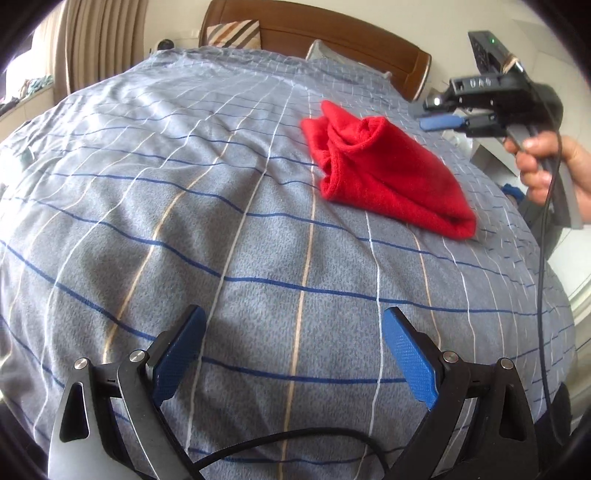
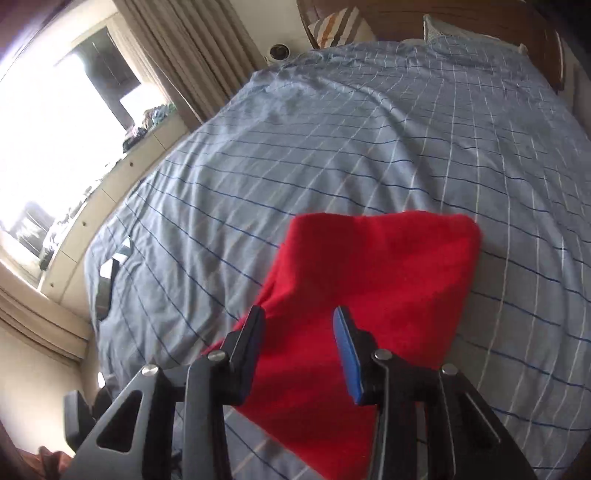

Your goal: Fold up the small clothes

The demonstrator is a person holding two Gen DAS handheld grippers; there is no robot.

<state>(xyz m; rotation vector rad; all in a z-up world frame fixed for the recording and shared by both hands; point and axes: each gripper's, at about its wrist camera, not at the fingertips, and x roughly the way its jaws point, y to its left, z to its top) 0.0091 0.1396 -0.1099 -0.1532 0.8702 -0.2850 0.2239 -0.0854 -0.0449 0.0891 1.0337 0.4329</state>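
on the bed's grey plaid cover [image 1: 229, 221] lies the red garment [image 1: 384, 173], folded into a thick bundle, with rolled hems bunched at its end toward the headboard [image 1: 332, 29]. it sits on my right side of the cover, well apart from my left gripper [image 1: 295, 354]. that gripper hangs over bare cover, its blue pads [image 1: 410, 363] spread wide with nothing between them.

my right gripper [image 2: 299, 350] is above the near part of the garment [image 2: 369, 277], fingers apart with a moderate gap and only red cloth seen behind them; i cannot tell whether the tips touch it. from the left wrist view the right gripper [image 1: 443, 122] shows at the far right, beside the garment's edge, held in my right hand [image 1: 546, 166] with a black cable [image 1: 543, 277] hanging down.

a striped pillow [image 1: 232, 35] leans at the headboard, and beige curtains [image 2: 177, 48] hang by the bright window [image 2: 48, 122].
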